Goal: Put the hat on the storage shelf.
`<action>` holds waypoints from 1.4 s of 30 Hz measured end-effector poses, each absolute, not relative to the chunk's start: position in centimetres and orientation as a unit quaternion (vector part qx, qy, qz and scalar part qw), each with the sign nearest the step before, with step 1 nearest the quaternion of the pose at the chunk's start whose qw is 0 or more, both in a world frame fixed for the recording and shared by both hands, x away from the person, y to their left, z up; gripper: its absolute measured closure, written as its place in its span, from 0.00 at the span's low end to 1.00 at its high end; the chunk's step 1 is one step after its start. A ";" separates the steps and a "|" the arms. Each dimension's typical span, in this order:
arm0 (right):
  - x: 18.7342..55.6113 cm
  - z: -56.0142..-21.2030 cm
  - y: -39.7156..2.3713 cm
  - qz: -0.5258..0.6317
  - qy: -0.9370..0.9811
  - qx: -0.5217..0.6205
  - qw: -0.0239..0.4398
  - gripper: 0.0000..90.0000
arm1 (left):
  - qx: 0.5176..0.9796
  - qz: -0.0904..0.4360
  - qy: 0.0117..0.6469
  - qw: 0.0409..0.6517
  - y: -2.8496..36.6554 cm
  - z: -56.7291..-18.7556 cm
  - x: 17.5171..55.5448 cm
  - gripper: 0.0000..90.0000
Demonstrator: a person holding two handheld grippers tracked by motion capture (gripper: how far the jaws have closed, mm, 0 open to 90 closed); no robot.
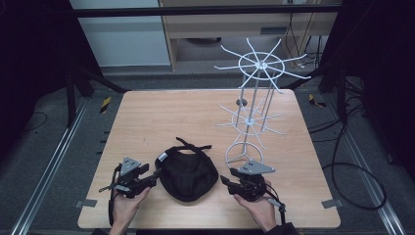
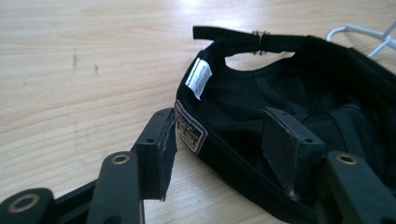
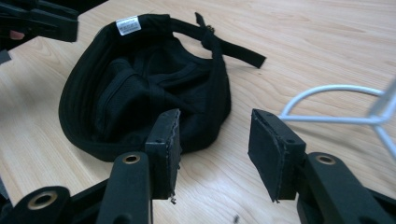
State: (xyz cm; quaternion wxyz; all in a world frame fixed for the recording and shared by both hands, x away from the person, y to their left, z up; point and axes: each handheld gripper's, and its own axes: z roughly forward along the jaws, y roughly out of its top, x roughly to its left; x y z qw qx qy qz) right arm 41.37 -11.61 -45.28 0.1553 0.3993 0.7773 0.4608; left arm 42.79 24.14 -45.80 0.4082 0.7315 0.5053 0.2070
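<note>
A black cap (image 1: 188, 171) lies upside down near the table's front edge, its strap toward the far side and a white label at its left rim. My left gripper (image 1: 154, 174) is at the cap's left rim. In the left gripper view my left gripper (image 2: 219, 135) is open across that rim: one pad sits outside by the sewn patch (image 2: 190, 131), the other inside the cap (image 2: 280, 88). My right gripper (image 1: 225, 180) stands just right of the cap. In the right gripper view my right gripper (image 3: 215, 135) is open, with bare table between its pads and the cap (image 3: 140, 88) just beyond.
A tall white wire rack (image 1: 252, 117) with spoked hooks stands right of centre on the wooden table (image 1: 161, 112), its base ring (image 3: 327, 88) close to my right gripper. Dark floor, rails and cables surround the table.
</note>
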 end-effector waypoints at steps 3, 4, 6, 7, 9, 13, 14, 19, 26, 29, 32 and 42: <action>41.7 -45.6 -10.9 0.456 0.781 0.398 0.152 0.60 | 0.733 0.206 0.509 0.401 23.8 -46.1 43.1 0.50; 41.9 -45.8 -10.6 0.453 0.784 0.398 0.150 0.60 | 0.735 0.206 0.510 0.396 23.7 -46.2 43.2 0.50; 42.3 -46.2 -9.8 0.446 0.788 0.398 0.147 0.60 | 0.739 0.208 0.511 0.386 23.6 -46.5 43.3 0.52; 42.5 -46.4 -9.5 0.445 0.788 0.399 0.148 0.59 | 0.741 0.203 0.513 0.383 23.6 -46.7 43.5 0.53; 42.8 -46.6 -9.0 0.442 0.789 0.401 0.147 0.59 | 0.742 0.198 0.516 0.379 23.7 -46.9 43.6 0.55; 43.5 -47.3 -8.4 0.427 0.792 0.409 0.149 0.60 | 0.746 0.187 0.517 0.375 23.6 -47.2 43.7 0.60; 43.6 -47.5 -8.3 0.423 0.793 0.413 0.149 0.60 | 0.747 0.185 0.517 0.374 23.5 -47.2 43.7 0.61; 44.1 -48.1 -8.1 0.415 0.793 0.423 0.140 0.64 | 0.749 0.179 0.522 0.367 23.5 -47.3 43.8 0.66; 44.6 -48.8 -7.6 0.391 0.804 0.429 0.130 0.85 | 0.751 0.168 0.528 0.359 23.6 -47.6 43.9 0.72; 44.5 -48.6 -7.8 0.401 0.799 0.431 0.124 0.92 | 0.753 0.165 0.529 0.356 23.6 -47.7 44.0 0.74; 44.3 -48.2 -7.8 0.409 0.796 0.427 0.127 0.93 | 0.753 0.161 0.530 0.356 23.6 -47.8 44.0 0.77; 42.2 -43.9 -7.5 0.489 0.776 0.352 0.189 0.93 | 0.756 0.149 0.522 0.366 22.8 -48.2 44.3 0.83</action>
